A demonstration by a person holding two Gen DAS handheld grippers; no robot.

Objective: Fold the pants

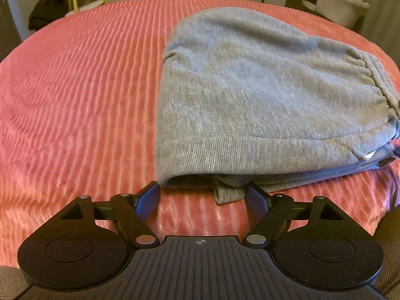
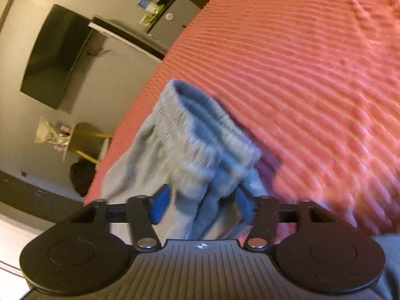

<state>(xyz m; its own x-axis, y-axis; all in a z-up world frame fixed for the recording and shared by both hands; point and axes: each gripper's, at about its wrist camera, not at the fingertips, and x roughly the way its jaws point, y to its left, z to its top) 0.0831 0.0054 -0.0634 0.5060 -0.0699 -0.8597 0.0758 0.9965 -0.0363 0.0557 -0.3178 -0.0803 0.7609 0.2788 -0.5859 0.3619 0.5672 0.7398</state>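
Left wrist view: left gripper [image 1: 202,195] spread wide, holding nothing, just before folded gray pants [image 1: 262,100] on pink bed [image 1: 75,87]. Right gripper [image 2: 201,205] around bunched waistband [image 2: 200,135]; grip hard to tell. Could slip, undoing fold, if pulled loosely.

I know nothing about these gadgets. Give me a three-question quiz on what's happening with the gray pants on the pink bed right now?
1. True or false: the left gripper is clamped on the gray pants.
2. What part of the pants lies between the right gripper fingers: A) a pocket, B) fabric by the ribbed waistband, C) nothing?
3. What do the pants lie on?

Key
1. False: its fingers stand apart, just short of the folded edge.
2. B, bunched cloth fills the gap.
3. A ribbed pink bedspread.
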